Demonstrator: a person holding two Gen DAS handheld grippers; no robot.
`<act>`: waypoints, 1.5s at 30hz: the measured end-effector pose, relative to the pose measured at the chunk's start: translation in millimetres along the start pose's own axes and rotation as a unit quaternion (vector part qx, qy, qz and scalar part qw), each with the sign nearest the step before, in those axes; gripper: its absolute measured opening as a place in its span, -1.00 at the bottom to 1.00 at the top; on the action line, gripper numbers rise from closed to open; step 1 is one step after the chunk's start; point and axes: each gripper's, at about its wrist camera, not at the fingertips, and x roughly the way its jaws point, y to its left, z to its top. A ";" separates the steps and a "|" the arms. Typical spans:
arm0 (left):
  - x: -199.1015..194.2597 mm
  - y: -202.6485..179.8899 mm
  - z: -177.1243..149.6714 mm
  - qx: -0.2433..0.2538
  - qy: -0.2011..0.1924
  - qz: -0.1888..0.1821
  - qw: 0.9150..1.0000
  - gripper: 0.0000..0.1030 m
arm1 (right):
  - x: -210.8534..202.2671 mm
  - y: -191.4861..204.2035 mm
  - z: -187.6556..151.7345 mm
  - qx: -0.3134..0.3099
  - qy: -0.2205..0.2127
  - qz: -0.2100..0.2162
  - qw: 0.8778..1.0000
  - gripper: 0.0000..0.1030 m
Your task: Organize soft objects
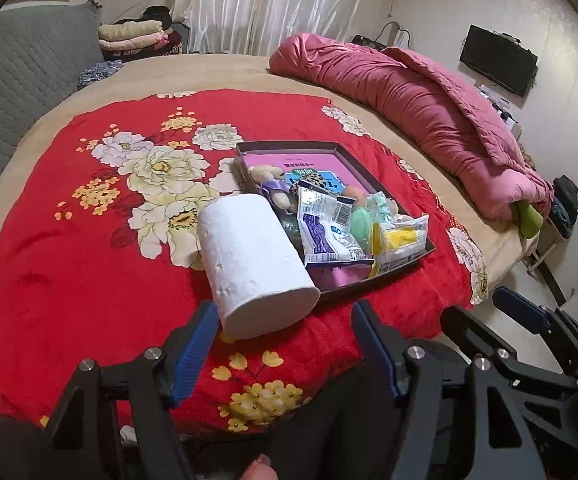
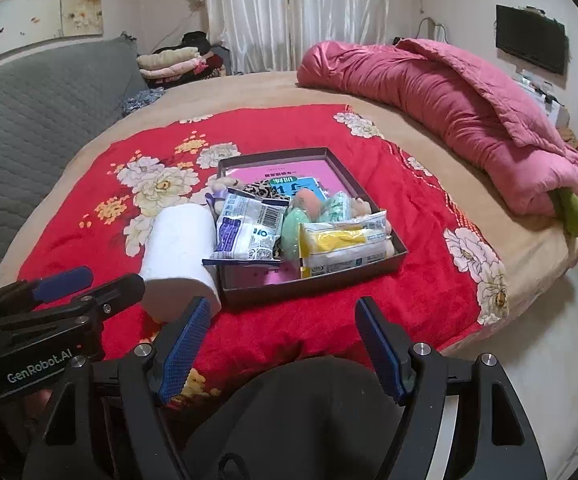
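A white paper roll [image 1: 253, 256] lies on the red floral blanket [image 1: 89, 260], leaning against the left wall of a dark shallow box [image 2: 309, 280]. The box holds a blue-white packet [image 2: 245, 228], a yellow packet [image 2: 341, 244], a green soft lump [image 2: 295, 228], a leopard-print piece [image 2: 263, 190] and a small plush bear [image 1: 267, 176]. My left gripper [image 1: 283, 308] is open, its fingertips just short of the roll's near end. My right gripper [image 2: 283, 306] is open in front of the box's near wall, holding nothing.
A rolled pink quilt [image 1: 429, 104] lies along the bed's right side. A grey quilted headboard [image 1: 21, 76] and folded clothes [image 1: 133, 36] stand at the back left. A wall screen [image 1: 497, 60] hangs at the right. A dark knee [image 2: 309, 400] sits under my right gripper.
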 end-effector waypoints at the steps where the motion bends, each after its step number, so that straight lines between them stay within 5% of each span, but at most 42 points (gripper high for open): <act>1: -1.5 0.4 -1.0 0.000 -0.001 0.001 1.000 0.33 | -1.8 0.6 -0.8 0.000 -0.003 0.000 1.000 0.47; 45: -9.7 2.9 -23.3 0.012 0.024 0.032 0.999 0.33 | -6.4 3.2 -10.5 -0.006 0.003 0.010 1.000 0.48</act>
